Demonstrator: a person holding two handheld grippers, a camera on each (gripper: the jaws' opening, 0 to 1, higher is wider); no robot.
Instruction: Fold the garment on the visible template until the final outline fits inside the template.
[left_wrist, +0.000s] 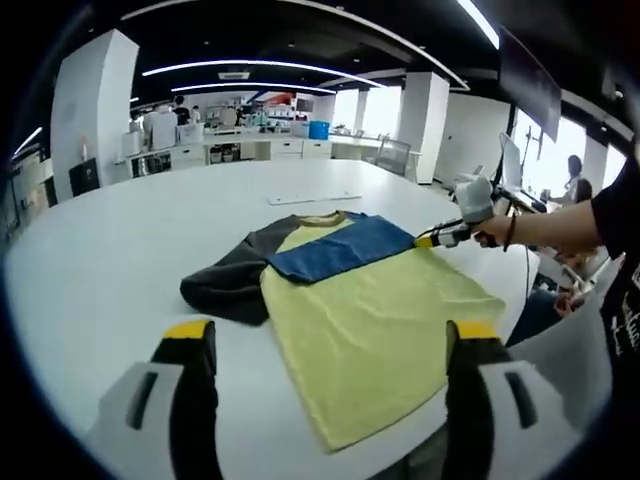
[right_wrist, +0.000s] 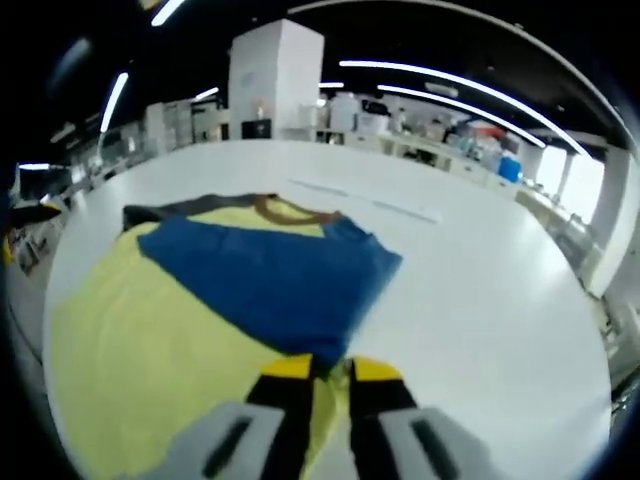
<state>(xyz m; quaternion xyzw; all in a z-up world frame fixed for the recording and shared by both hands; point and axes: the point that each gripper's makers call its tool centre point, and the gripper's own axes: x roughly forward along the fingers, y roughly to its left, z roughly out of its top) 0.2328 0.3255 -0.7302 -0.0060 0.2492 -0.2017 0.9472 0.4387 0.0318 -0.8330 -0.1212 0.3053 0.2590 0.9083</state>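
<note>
while the shirt (left_wrist: 370, 320) lies spread on the white table (left_wrist: 90, 270), the right gripper (right_wrist: 330, 372) pinches its blue sleeve (right_wrist: 270, 275).
the sleeve is folded across the yellow body, the dark sleeve (left_wrist: 225, 285) bunched at the far side; the left gripper (left_wrist: 335, 345) hovers released above the hem, jaws wide apart, grasping nothing.

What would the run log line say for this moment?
garment: flat on white table, blue sleeve folded across chest | right claw: shut on blue sleeve edge | left claw: open, above garment
</note>
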